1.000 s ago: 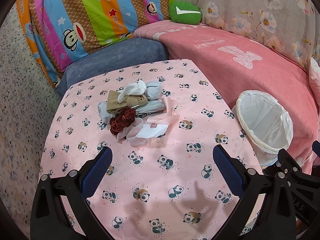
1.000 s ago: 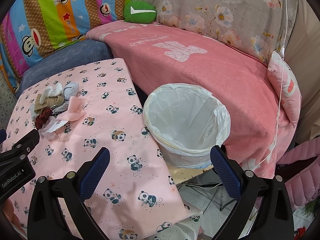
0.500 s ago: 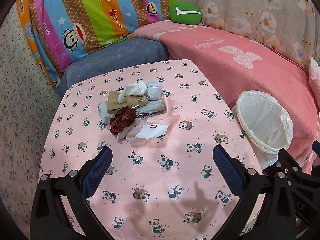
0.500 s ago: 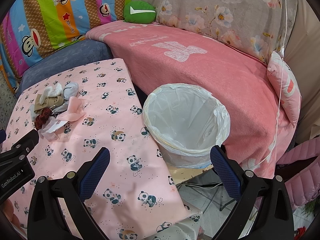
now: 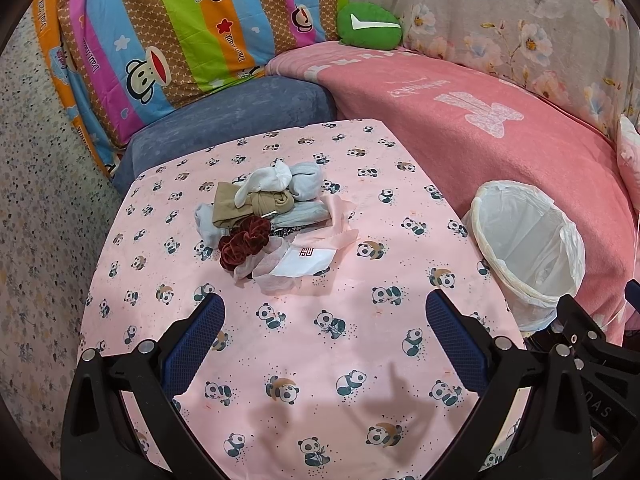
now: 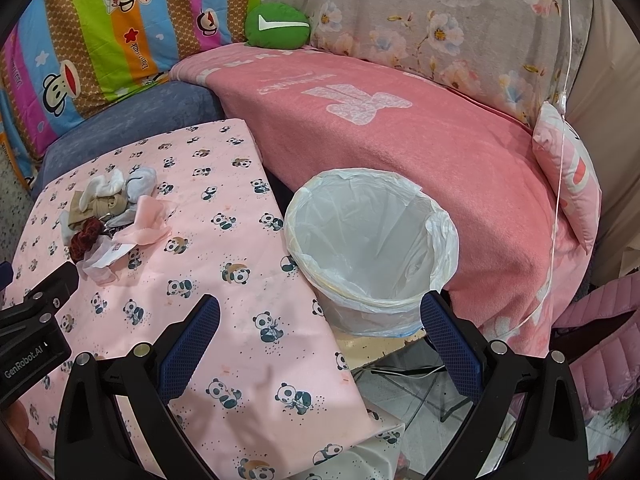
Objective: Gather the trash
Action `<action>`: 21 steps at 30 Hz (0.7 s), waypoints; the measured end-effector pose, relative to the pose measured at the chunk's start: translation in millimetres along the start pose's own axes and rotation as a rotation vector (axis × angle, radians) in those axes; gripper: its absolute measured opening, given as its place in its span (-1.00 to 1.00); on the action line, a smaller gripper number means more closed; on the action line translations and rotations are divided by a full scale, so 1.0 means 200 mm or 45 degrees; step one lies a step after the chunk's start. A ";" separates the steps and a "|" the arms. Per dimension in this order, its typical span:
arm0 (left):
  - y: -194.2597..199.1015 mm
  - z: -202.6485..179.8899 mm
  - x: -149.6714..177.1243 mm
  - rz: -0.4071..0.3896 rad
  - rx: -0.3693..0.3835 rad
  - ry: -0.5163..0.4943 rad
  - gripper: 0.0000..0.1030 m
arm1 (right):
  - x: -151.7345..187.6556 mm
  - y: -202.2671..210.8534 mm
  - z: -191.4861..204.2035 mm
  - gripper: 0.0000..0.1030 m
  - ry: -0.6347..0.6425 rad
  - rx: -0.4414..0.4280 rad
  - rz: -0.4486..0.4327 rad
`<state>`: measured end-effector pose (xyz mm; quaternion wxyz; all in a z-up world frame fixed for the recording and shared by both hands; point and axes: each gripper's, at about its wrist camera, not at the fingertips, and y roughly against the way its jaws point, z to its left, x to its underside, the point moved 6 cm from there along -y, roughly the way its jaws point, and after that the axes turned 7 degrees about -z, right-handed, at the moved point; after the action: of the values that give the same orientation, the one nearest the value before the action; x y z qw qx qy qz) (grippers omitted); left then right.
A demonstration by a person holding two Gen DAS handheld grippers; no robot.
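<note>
Two hand-held grippers hover over a table [image 5: 304, 364] w/ pink panda cloth. Left gripper [image 5: 325, 304] spread wide, holding nothing; right gripper [image 6: 320, 306] also wide & empty. Trash pile [image 5: 276, 224] (socks, dark red scrunchie, crumpled wrappers) sits mid-table, ahead of left gripper. White-lined bin [image 6: 370, 248] stands beside table's right edge, against a pink-covered sofa [image 6: 420, 136].

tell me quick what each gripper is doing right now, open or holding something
Left gripper: open, holding nothing, above the pink panda-print tablecloth.
Right gripper: open, holding nothing, pointing towards the white plastic-lined round bin.
</note>
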<state>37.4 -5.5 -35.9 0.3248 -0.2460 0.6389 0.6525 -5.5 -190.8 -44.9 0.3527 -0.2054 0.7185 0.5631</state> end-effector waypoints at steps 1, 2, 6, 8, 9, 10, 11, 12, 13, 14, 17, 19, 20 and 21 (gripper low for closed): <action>0.00 0.00 0.00 -0.001 0.000 0.000 0.87 | 0.00 0.00 0.00 0.90 0.000 0.000 0.000; 0.00 0.00 0.00 0.001 0.001 0.001 0.87 | 0.00 0.00 0.00 0.90 0.000 0.000 0.000; 0.00 0.00 0.00 -0.001 0.001 0.001 0.87 | 0.00 0.00 0.00 0.90 -0.001 0.000 -0.001; 0.00 0.00 0.00 -0.001 0.000 0.000 0.87 | 0.00 0.00 0.00 0.90 -0.001 0.001 0.000; 0.00 0.00 0.00 -0.001 0.000 0.001 0.87 | 0.00 0.00 0.00 0.90 -0.003 0.002 -0.001; 0.00 0.00 0.00 -0.001 0.001 0.001 0.87 | 0.00 0.00 -0.01 0.90 -0.004 0.003 -0.002; 0.00 0.00 0.00 -0.002 0.002 0.000 0.87 | 0.00 0.00 -0.01 0.90 -0.007 0.004 -0.003; 0.00 -0.01 0.00 -0.002 0.003 -0.001 0.87 | -0.01 0.01 -0.01 0.90 -0.010 0.006 -0.005; 0.00 -0.02 -0.01 -0.003 0.005 -0.003 0.87 | 0.00 0.01 -0.01 0.90 -0.012 0.008 -0.006; 0.00 -0.02 -0.02 -0.004 0.005 -0.005 0.87 | -0.01 0.01 -0.02 0.90 -0.015 0.010 -0.007; -0.01 -0.04 -0.03 -0.008 0.015 -0.008 0.87 | -0.01 0.01 -0.03 0.90 -0.024 0.017 -0.014; -0.01 -0.05 -0.04 -0.007 0.038 -0.011 0.87 | -0.01 0.01 -0.03 0.90 -0.033 0.018 -0.021; -0.02 -0.05 -0.04 -0.004 0.057 -0.011 0.87 | -0.02 0.02 -0.03 0.90 -0.037 0.018 -0.024; -0.03 -0.05 -0.04 -0.001 0.074 -0.010 0.87 | -0.02 0.01 -0.03 0.90 -0.038 0.020 -0.027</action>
<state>45.5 -16.2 -34.2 0.3347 -0.2343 0.6561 0.6345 -6.6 -196.6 -39.4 0.3712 -0.2018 0.7153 0.5567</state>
